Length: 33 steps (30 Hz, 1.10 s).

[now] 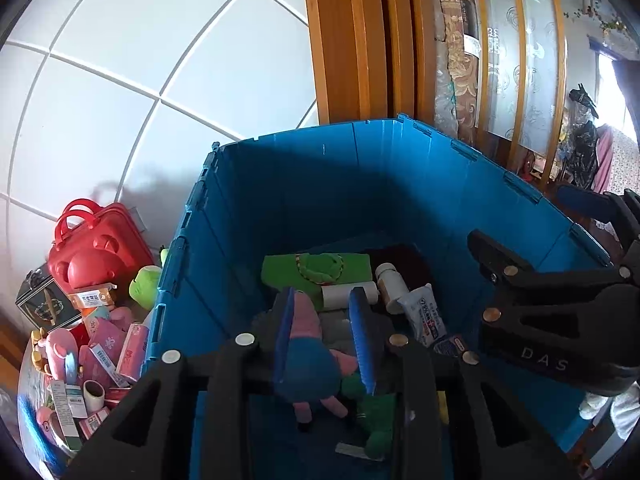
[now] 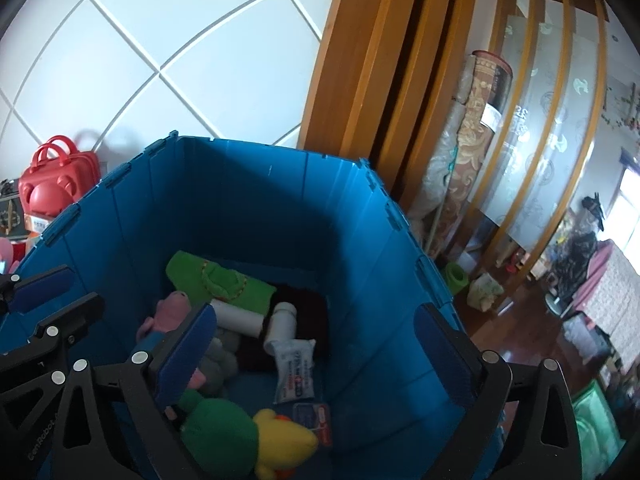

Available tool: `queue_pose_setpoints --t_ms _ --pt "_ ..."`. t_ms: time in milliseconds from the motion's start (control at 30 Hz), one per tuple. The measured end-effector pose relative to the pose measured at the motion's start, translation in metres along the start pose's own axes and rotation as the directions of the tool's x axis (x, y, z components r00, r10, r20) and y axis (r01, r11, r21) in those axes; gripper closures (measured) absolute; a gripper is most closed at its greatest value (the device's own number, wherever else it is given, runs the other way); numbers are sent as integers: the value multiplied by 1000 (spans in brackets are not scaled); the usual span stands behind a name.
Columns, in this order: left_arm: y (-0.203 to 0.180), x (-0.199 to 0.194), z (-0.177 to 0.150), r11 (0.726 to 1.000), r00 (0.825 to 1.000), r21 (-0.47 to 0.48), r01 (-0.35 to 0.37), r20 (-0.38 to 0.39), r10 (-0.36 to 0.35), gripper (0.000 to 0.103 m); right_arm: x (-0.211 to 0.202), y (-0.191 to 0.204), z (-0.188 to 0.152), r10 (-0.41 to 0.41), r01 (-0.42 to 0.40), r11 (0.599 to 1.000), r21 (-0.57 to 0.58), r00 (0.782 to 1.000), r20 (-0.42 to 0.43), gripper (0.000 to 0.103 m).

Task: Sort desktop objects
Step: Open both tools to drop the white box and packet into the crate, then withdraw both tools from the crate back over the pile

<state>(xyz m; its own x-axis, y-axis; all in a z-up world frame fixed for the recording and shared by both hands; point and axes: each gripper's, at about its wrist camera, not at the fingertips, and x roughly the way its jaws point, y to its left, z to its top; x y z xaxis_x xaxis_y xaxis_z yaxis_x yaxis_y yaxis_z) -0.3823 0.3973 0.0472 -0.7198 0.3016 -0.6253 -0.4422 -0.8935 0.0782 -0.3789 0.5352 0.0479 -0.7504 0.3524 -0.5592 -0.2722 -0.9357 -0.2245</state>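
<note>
A pink plush pig in a blue dress hangs between the blue pads of my left gripper, which is shut on it above the inside of the blue crate. The pig also shows in the right wrist view, with the left gripper's finger beside it. My right gripper is open and empty over the crate. In the crate lie a green plush with a yellow part, a green cloth, a white bottle, a white tube and a tissue pack.
Left of the crate, a red bear case and a pile of small boxes, toys and packs lie on the table. A white tiled wall stands behind. A wooden door frame and a rolled carpet are at the right.
</note>
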Motion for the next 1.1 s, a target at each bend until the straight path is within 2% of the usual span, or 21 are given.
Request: queue_pose_setpoints --t_ms 367,500,667,767,800,833,867,933,1000,1100 --pt "2 -3 -1 1000 1000 -4 -17 19 17 75 0 -11 -1 24 -24 999 48 1000 6 0" --pt "3 -15 -5 999 996 -10 -30 85 31 75 -3 -13 -2 47 -48 997 59 999 15 0" --pt "12 -47 -17 999 990 -12 -38 137 39 75 -22 -10 -9 8 -16 998 65 993 120 0" --pt "27 -70 -33 998 983 -36 -55 174 60 74 -37 -6 -13 64 -79 993 86 984 167 0" --pt "33 -77 -39 996 980 -52 -66 183 75 74 -43 -2 -15 101 -119 989 89 978 185 0" --pt "41 -85 -46 994 977 -72 -76 193 89 66 -49 3 -17 135 -155 984 86 970 201 0" --pt "50 -93 -53 991 973 -100 -88 206 107 51 -53 8 -17 154 -175 981 80 965 212 0" --pt "66 -108 -68 981 960 -152 -120 235 154 35 -66 22 -20 199 -221 973 60 946 254 0" --pt "81 -123 -82 971 942 -175 -162 265 205 34 -80 37 -23 252 -276 960 43 921 298 0" --pt "102 -139 -102 951 919 -188 -245 268 290 34 -99 62 -24 329 -353 936 4 877 350 0"
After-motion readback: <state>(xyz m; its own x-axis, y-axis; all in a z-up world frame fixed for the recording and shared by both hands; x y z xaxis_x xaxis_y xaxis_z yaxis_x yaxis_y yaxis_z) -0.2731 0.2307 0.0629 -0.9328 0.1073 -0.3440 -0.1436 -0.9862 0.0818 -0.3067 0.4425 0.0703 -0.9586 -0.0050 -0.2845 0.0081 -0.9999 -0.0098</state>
